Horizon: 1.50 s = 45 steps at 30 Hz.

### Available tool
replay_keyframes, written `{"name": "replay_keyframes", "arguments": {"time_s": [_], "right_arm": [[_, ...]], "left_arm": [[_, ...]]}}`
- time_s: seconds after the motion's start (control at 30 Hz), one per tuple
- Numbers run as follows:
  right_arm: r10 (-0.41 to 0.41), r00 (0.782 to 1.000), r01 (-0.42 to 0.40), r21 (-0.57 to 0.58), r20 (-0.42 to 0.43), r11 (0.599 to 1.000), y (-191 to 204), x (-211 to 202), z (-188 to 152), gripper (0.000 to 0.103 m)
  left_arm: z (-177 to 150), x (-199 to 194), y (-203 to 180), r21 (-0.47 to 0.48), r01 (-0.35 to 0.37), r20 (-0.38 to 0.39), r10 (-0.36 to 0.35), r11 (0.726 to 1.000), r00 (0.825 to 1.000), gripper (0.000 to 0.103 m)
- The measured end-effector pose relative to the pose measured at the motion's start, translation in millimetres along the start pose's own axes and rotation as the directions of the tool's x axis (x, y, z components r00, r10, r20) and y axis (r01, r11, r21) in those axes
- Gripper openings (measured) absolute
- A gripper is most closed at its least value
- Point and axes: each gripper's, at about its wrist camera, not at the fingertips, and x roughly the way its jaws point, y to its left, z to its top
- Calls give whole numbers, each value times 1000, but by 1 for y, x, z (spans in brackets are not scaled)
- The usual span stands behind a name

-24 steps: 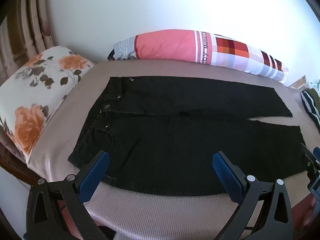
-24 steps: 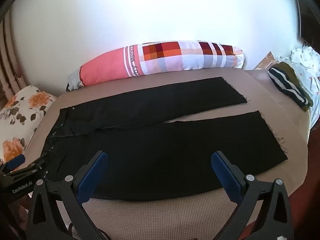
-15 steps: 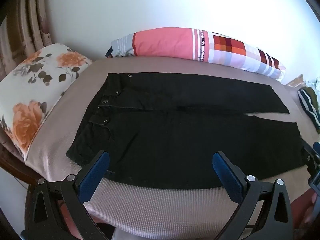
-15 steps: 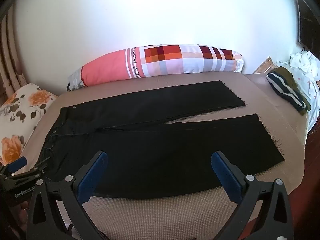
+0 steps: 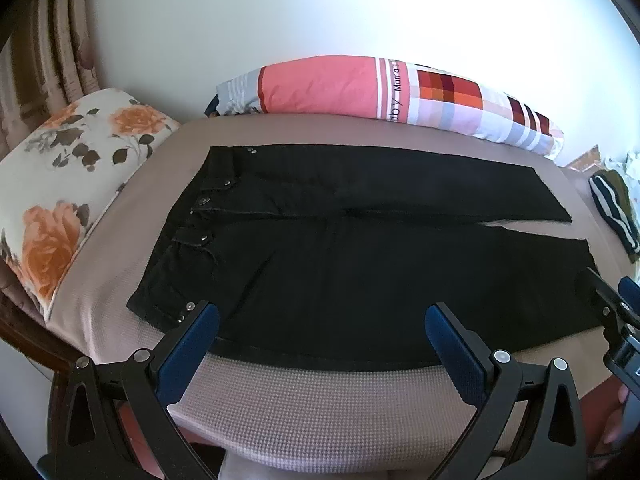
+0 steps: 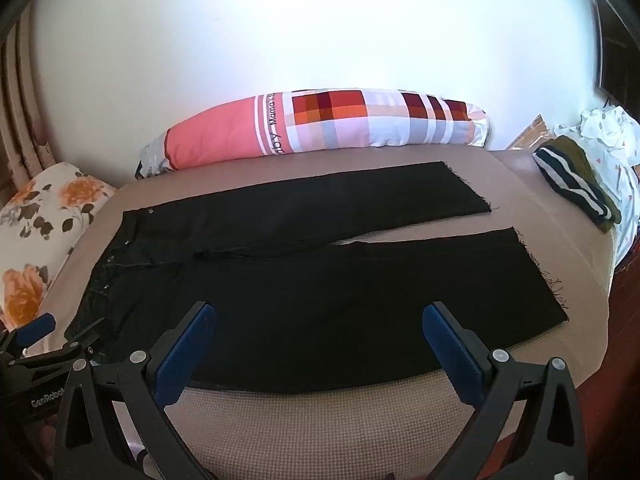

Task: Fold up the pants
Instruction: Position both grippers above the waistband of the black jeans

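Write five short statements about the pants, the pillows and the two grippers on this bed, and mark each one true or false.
1. The black pants lie spread flat with both legs apart at the hems. True.
2. The left gripper is clamped on the waistband. False: its jaws stand wide open above the near edge, with nothing between them.
3. A floral pillow sits beside the waistband end. True.
4. The right gripper holds a hem. False: it is open and empty.
5. The long checked pillow lies on top of the pants. False: it lies behind them, against the wall.
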Motion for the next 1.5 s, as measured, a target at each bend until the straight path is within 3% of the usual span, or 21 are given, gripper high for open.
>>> {"name": "replay_keyframes", "arguments": {"time_s": [0.83, 1.23, 1.5], "right_arm": [[-7, 999, 8, 9, -36, 1000, -5, 15, -4, 103], [-13, 999, 13, 8, -50, 1000, -5, 20, -5, 103], [-22, 998, 22, 0, -51, 1000, -5, 22, -7, 103]], "left_arm": [[-2, 12, -7, 40, 19, -7, -19, 999, 1000, 102], [-8, 15, -9, 57, 25, 30, -27, 998, 999, 102], [-10, 18, -14, 72, 43, 1, -43, 996, 999, 102]]}}
